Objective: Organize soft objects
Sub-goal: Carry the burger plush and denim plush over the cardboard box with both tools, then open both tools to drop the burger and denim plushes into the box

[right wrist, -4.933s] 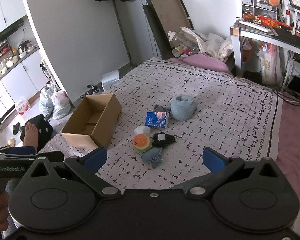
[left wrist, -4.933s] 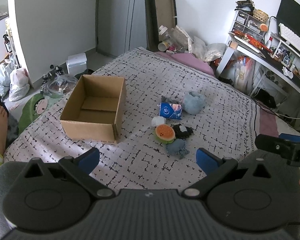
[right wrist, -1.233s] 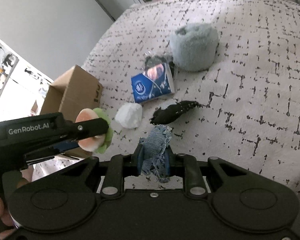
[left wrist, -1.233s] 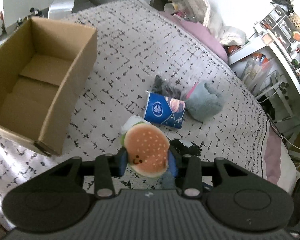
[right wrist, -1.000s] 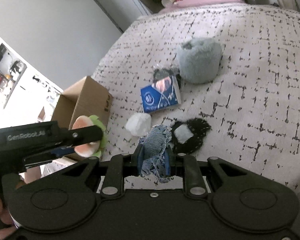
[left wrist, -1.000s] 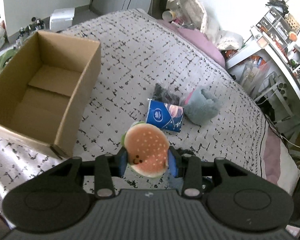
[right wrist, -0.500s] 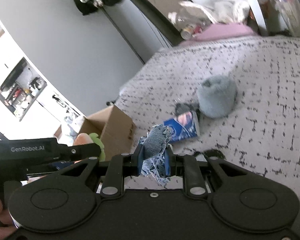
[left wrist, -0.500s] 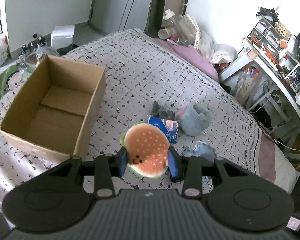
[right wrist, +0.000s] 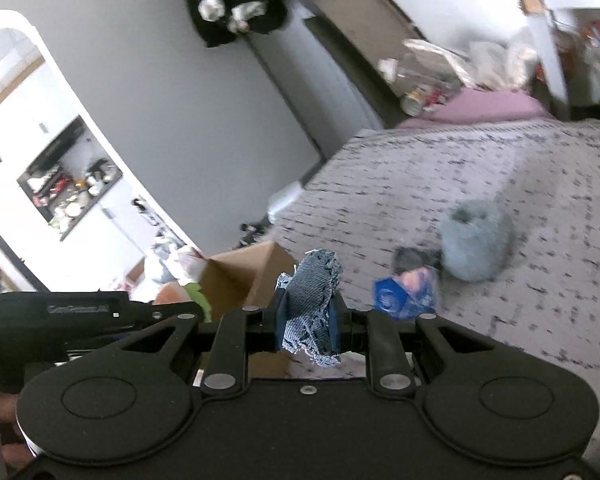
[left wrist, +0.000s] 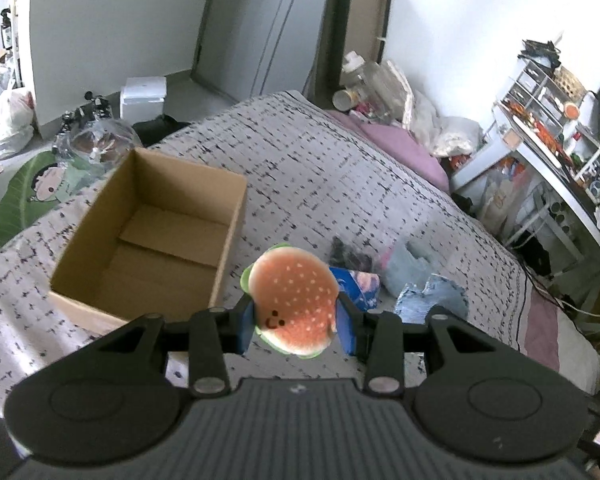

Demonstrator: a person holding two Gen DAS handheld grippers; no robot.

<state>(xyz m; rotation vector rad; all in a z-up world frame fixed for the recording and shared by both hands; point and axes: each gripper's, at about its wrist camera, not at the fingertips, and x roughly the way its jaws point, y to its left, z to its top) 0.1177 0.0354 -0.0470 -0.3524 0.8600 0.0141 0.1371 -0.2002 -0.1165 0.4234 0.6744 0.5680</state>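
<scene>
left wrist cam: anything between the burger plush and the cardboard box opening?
Nothing in the way. In the left wrist view the burger plush, clamped in the left gripper, sits just right of the cardboard box; only patterned bedspread shows between them.

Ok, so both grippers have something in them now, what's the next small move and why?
Probably carry the left gripper leftward until it is over the open cardboard box. It is shut on the burger toy, held in the air above the bed, with the box just to its left and nothing showing inside. The right gripper, shut on the denim scrap, can follow.
</scene>
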